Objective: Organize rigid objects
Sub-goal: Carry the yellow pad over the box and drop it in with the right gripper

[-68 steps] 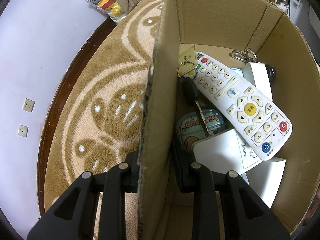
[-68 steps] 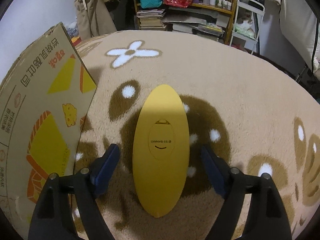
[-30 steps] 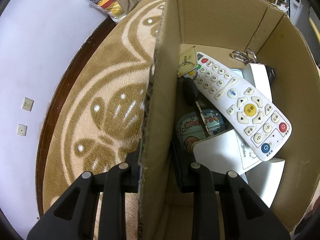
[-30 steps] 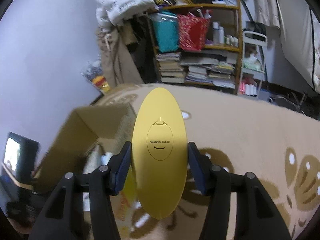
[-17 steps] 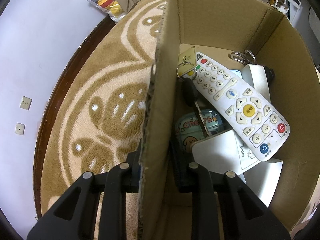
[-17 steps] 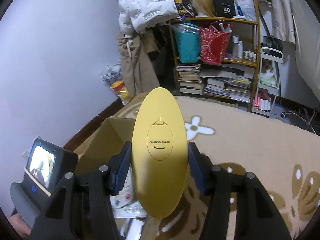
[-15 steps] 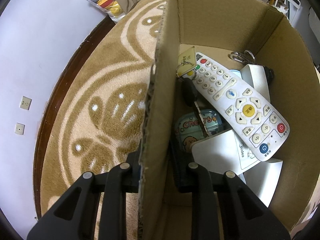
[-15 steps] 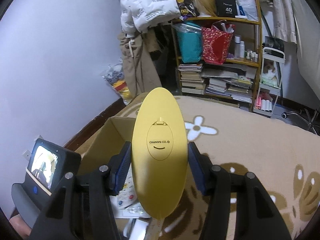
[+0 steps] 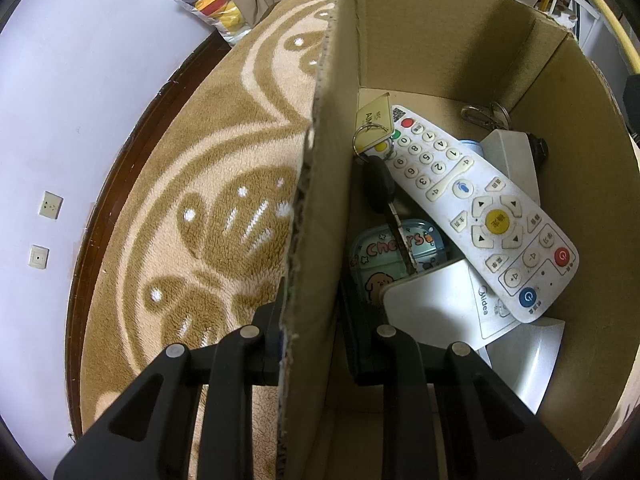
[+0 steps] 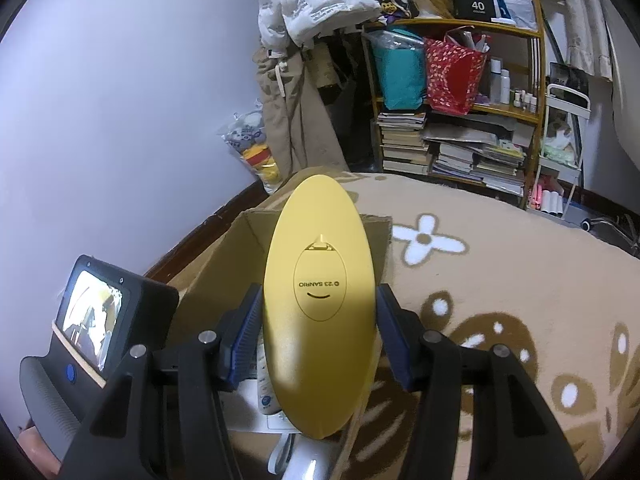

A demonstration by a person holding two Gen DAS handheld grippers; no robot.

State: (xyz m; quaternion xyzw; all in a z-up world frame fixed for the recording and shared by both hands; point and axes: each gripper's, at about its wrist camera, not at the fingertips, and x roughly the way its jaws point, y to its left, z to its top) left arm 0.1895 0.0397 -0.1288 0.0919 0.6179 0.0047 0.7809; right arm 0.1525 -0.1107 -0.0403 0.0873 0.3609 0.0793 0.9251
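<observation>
The right gripper (image 10: pixel 318 336) has lifted the yellow oval case (image 10: pixel 319 304) off the rug (image 10: pixel 500 280) and carried it over the cardboard box (image 10: pixel 224 264); a couple of seconds ago it lay flat on the carpet between open fingers, and now the blue pads (image 10: pixel 244 334) are clamped on its two long edges, its tip pointing toward 12 o'clock above the box opening. That leaves, by my reckoning, only the lowering and letting go.

The left gripper (image 9: pixel 312 332) has not budged: its fingers are closed on the near wall of the box (image 9: pixel 316 200), one outside and one inside, steadying it. Inside lie a white remote (image 9: pixel 480 204), a key on a tagged ring (image 9: pixel 378 184), a small printed tin (image 9: pixel 384 256) and a white Midea remote (image 9: pixel 440 300) at about 5 o'clock (the pile is already crowded).

The case blocks most of the box interior from the right view, so the free spot beneath it cannot be judged. Its yellow edge (image 9: pixel 600 12) is only a sliver at 1 o'clock in the left view. What lies under the white pieces is hidden.
</observation>
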